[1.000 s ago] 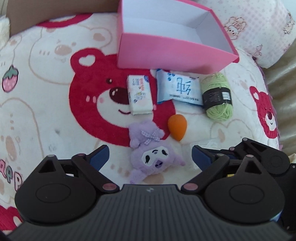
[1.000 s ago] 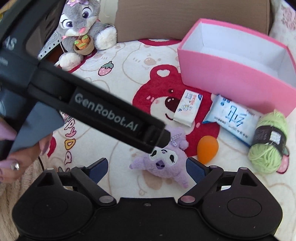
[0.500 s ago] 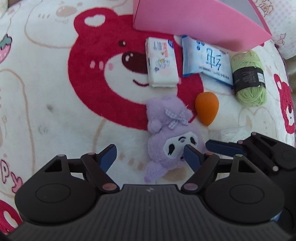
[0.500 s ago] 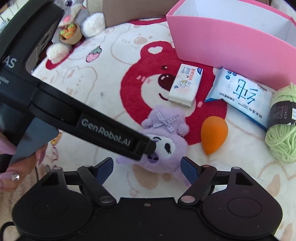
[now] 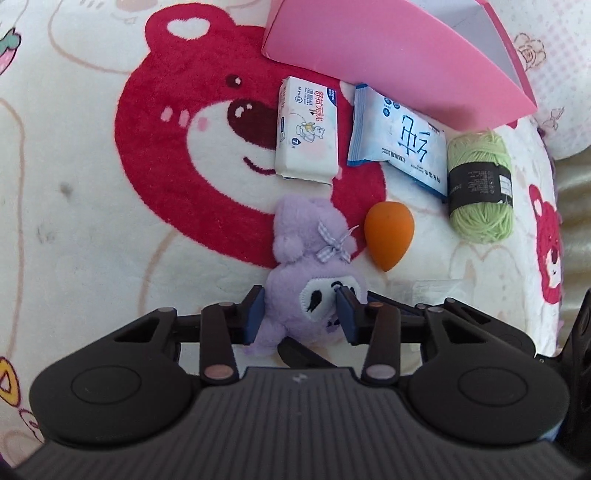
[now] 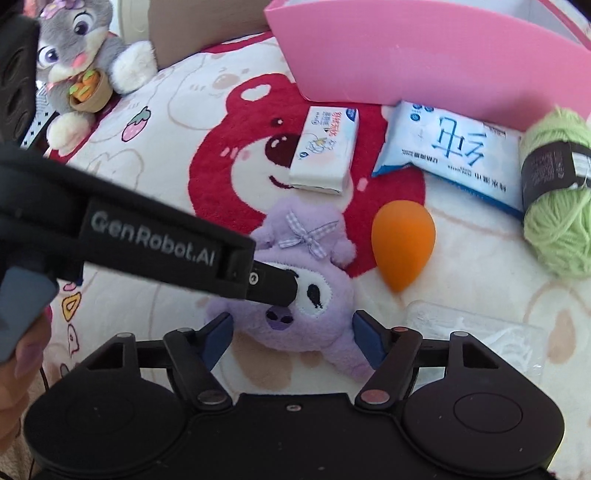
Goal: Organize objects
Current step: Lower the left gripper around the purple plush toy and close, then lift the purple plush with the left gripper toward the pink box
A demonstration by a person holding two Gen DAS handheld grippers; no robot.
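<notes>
Bright daylight falls on a cream fleece blanket (image 5: 92, 206) printed with red bears and strawberries, a brown cardboard panel (image 6: 207, 29) standing behind it and a pink-patterned pillow (image 5: 554, 66) alongside.

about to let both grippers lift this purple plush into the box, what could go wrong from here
1. Both grippers crowd one toy: the left gripper has just closed onto the purple plush, and the right gripper, also closing, straddles it without pressing. They may collide or tug it apart.
2. The left's grip sits low on soft fur, so it may slip.
3. The orange sponge lies close beside and could get knocked.
</notes>
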